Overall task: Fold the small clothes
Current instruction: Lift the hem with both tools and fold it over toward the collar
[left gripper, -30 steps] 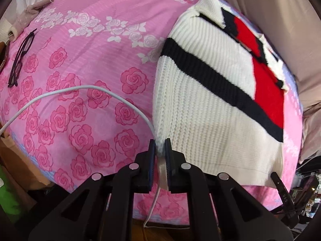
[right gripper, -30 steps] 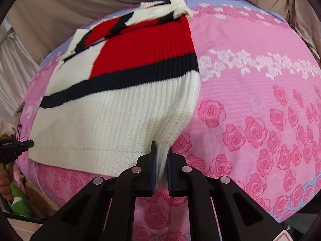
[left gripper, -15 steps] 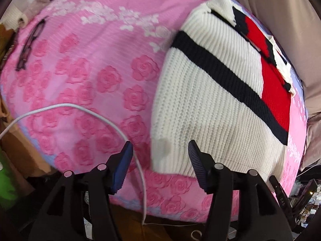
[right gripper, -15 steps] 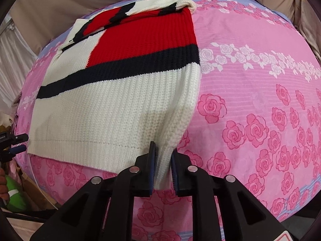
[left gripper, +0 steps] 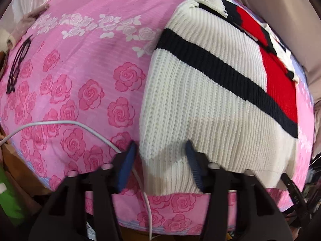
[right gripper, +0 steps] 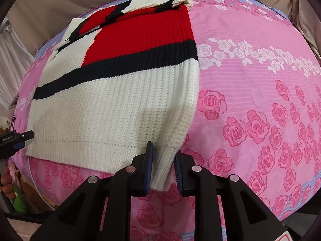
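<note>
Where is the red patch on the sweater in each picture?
Left wrist view: the red patch lies at the upper right, near the far end of the sweater.
Right wrist view: the red patch sits top centre, left of the middle.
Shared landmark: the black stripe that borders the red in both.

The room is bright and evenly lit, soft light with no glare. Under the left gripper (left gripper: 159, 150) a grey shadow falls on the white sweater (left gripper: 210, 104) just ahead of its jaws. The right gripper (right gripper: 163, 156) throws a similar dull patch on the knit right before its fingers. Both views bulge hard, the pink bedspread (right gripper: 250, 100) curving away into black corners. The left view is slightly smeared close to the jaws; farther out it stays sharp.
</note>
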{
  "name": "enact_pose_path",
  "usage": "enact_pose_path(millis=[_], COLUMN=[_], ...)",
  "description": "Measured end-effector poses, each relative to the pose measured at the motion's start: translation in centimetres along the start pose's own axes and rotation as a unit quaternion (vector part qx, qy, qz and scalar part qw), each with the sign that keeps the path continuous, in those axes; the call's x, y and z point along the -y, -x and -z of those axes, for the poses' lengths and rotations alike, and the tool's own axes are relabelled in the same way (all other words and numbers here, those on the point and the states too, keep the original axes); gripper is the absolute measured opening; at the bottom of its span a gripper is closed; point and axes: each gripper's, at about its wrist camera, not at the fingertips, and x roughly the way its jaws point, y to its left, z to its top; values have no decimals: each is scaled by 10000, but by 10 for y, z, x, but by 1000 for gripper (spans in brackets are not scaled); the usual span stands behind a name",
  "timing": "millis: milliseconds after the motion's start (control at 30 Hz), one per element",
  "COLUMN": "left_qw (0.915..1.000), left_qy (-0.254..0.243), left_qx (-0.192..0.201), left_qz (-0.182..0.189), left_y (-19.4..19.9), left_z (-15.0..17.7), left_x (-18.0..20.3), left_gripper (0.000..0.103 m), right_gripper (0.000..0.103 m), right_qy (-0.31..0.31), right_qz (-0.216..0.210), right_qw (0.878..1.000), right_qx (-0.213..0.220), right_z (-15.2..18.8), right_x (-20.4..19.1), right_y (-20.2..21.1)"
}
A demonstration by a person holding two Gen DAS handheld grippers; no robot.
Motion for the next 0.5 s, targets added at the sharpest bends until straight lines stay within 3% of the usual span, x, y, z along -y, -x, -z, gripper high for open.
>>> enact_pose_path(millis=[33,67,100,267,500], left_qw=[9999,9996,9990,9955,9860], left_qy=[57,114,236,388,208], left_qx=[-37,-93,-134,102,909], left_qz=[90,237,368,857,1383], left_y=[0,2,4,42,119], left_z=[0,1,0,-5,-36], left_x=[-3,-7,-9,-7,16], left_gripper=[18,10,9,5,4], right_gripper=[20,13,9,7,7], right_qy=[3,1,-25,-50,-55], right_qz=[-6,-24,-100,-314,-527], right_qw=[10000,10000,9999,9977,9858], right_qx=[-7,-4,21,596,1591], right_z=[0,-1,-2,-13,-50], right_x=[-1,-1,-1,-5,-14], right_y=[-1,-1,1,36,106])
